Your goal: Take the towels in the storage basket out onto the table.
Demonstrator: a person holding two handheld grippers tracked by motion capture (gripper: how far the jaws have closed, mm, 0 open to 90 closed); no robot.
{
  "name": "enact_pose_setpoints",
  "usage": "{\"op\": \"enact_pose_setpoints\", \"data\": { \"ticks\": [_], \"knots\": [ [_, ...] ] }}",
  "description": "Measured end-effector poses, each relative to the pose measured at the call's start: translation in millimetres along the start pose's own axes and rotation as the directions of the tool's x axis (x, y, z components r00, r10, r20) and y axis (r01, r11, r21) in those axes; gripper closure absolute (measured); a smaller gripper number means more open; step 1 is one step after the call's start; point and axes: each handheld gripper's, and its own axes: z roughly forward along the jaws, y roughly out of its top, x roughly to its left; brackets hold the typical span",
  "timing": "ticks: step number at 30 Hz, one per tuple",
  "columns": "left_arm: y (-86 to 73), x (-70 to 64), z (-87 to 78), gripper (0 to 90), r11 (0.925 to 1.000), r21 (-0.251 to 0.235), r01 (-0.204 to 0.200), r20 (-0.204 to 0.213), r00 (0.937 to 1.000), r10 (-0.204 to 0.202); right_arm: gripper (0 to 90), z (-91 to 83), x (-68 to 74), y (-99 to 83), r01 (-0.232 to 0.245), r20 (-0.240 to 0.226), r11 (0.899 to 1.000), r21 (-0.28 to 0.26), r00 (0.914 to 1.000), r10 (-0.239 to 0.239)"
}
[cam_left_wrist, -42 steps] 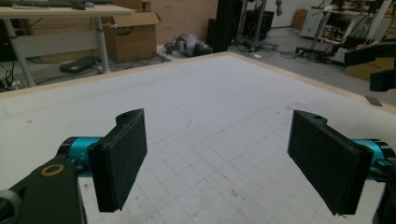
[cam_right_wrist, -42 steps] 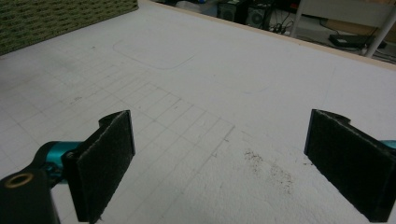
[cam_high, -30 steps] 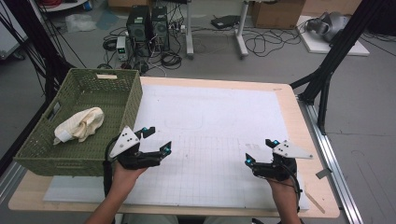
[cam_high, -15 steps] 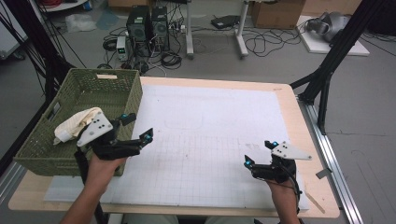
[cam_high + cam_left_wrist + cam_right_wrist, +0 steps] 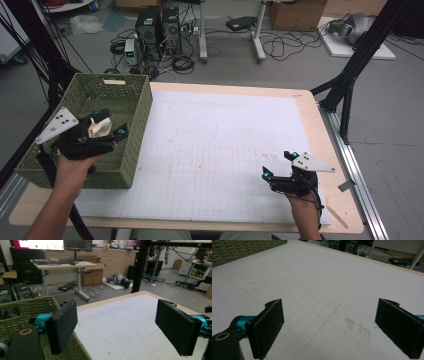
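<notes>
Leftward is where the left gripper (image 5: pixel 107 131) has travelled since half a second ago, from above the white mat's near-left area to a spot over the near part of the green basket (image 5: pixel 131 150), while the right gripper (image 5: pixel 278 166) has stayed put above the near-right of the mat (image 5: pixel 230 125). Both tools are spread wide and hold nothing: the left gripper view shows its black pads far apart with bare mat and the basket wall between them, and the right gripper view shows the same wide gap over empty grid lines. A cream cloth (image 5: pixel 100 127) lies inside the basket, partly hidden under the left gripper in the high view, so how it is folded cannot be told. I judge the reach for the cloth is the step in hand. One risk is that the lower jaw catches the woven rim or wall on the way down and drags the light basket toward the table's left edge. Another is a pinch of just one loose layer, so the cloth slips out or snags the weave when lifted
</notes>
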Motion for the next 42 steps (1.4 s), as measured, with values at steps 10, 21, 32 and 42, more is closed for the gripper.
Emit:
{"op": "enact_pose_setpoints", "data": {
  "ticks": [10,21,32,42],
  "knots": [
    [-6.0,36.0,4.5,18.8,0.9992,0.033,0.023,-0.083,0.9964,-0.020,7.8,0.0,0.2,0.2,-0.010,-0.006,1.000,-0.002,0.9999,0.010],
    [-21.1,93.2,25.6,19.5,0.9688,0.235,0.078,-0.243,0.9699,-0.019,7.8,2.0,-0.2,-0.5,-0.008,-0.006,1.000,0.005,0.9999,0.008],
    [-41.9,124.6,31.8,19.2,0.9216,0.357,0.153,-0.399,0.9170,0.002,7.8,2.3,-0.3,-1.0,-0.011,-0.009,1.000,0.011,0.9999,0.011],
    [-61.3,144.4,34.2,19.6,0.8237,0.493,0.280,-0.522,0.8524,0.024,7.8,2.6,-0.2,-1.1,-0.006,-0.010,1.000,0.009,0.9999,0.006]
  ]
}}
